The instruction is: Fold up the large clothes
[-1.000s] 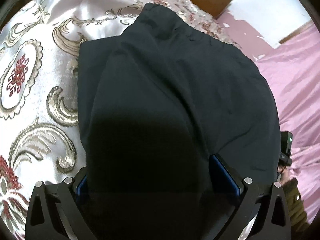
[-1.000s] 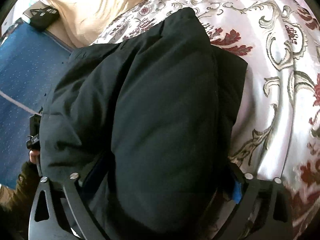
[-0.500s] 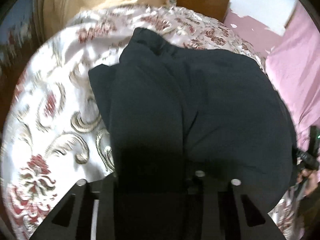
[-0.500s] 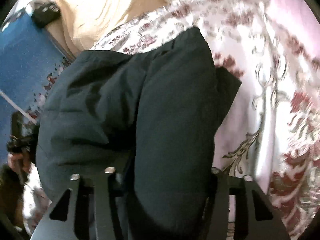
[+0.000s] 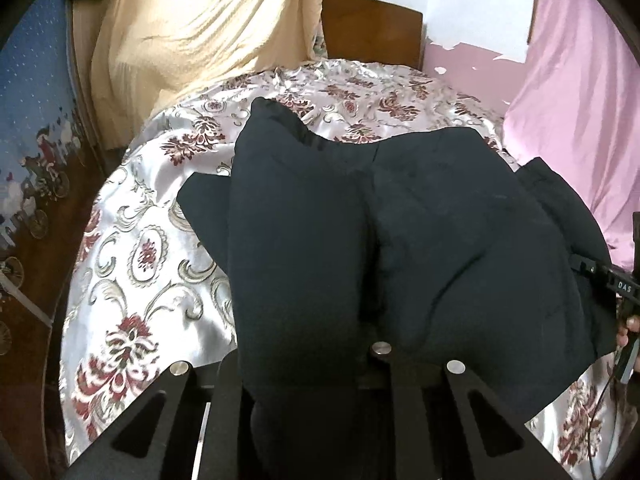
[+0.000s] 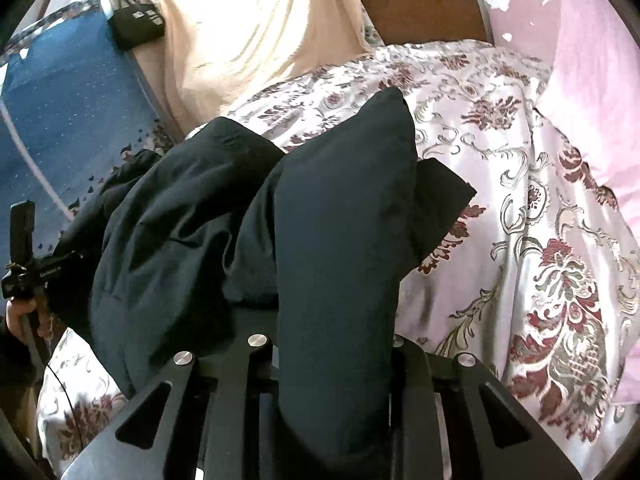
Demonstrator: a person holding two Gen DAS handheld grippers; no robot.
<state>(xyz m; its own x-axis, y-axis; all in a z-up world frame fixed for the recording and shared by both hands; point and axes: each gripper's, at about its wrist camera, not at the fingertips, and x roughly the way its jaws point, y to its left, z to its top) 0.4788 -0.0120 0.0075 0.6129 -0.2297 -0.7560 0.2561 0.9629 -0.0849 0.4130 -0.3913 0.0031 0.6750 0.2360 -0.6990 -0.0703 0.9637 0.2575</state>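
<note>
A large dark navy garment [image 5: 420, 232] lies bunched on the floral bedspread [image 5: 136, 280]. My left gripper [image 5: 308, 360] has a thick fold of it between its jaws, which are closing; the cloth hides the fingertips and rises off the bed with them. In the right wrist view the same garment [image 6: 340, 220] runs up from my right gripper [image 6: 332, 344], whose jaws are also closing on a fold. Each view catches the other gripper at its edge: the right one [image 5: 616, 284] and the left one [image 6: 28, 268], each held by a hand.
A cream cloth [image 5: 200, 28] hangs at the back left beside a wooden headboard [image 5: 372, 28]. Pink fabric [image 5: 580, 120] borders the bed on the right, a blue patterned sheet [image 5: 32, 120] on the left. A black bag [image 6: 136, 24] sits at the back left.
Both grippers have closed from wide open onto folds of the garment and risen, lifting its near edge. The views now take in the headboard and the cream cloth.
</note>
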